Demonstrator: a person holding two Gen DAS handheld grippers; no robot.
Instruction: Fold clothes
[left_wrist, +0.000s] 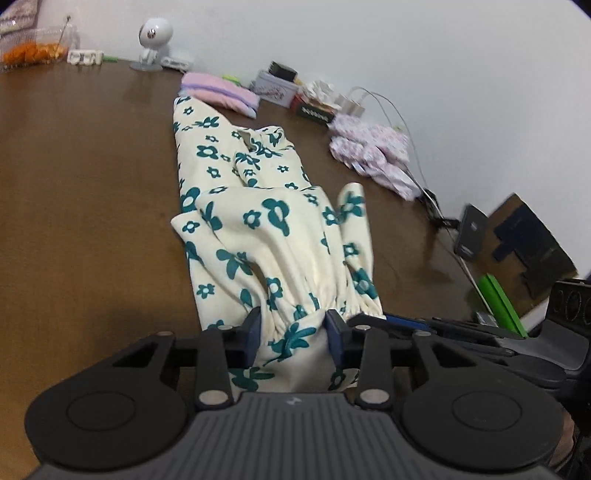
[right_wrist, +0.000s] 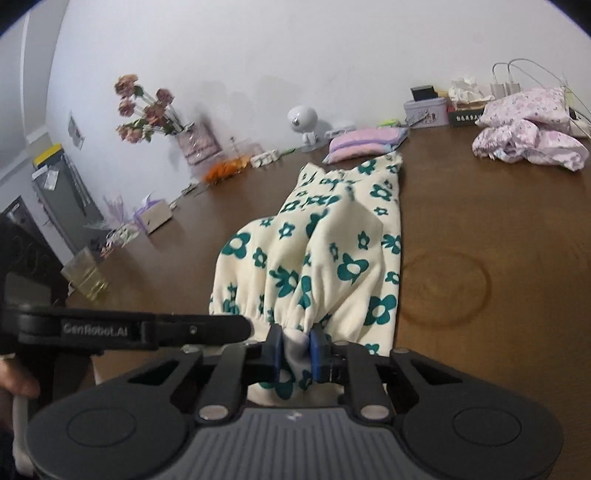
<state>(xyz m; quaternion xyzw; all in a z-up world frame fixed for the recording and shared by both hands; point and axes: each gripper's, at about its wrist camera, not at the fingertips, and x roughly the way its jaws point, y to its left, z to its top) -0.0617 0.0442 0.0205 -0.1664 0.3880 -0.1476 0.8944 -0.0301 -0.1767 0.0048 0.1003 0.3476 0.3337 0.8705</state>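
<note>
Left wrist view: the left gripper (left_wrist: 293, 330) pinches the gathered waistband of the floral garment (left_wrist: 266, 221) at the bottom centre, cloth bunched between its blue pads; the garment lies long on the brown table (left_wrist: 81, 177), reaching up to a pink folded cloth (left_wrist: 221, 92) in the upper middle; a lilac garment (left_wrist: 373, 151) is heaped at the right.

Right wrist view: the right gripper (right_wrist: 297, 350) pinches the same waistband at the bottom centre, jaws nearly together on the cloth; the left gripper's black arm crosses the lower left; the floral garment (right_wrist: 325, 251) fills the centre; flowers (right_wrist: 144, 107) stand at the upper left.
</note>
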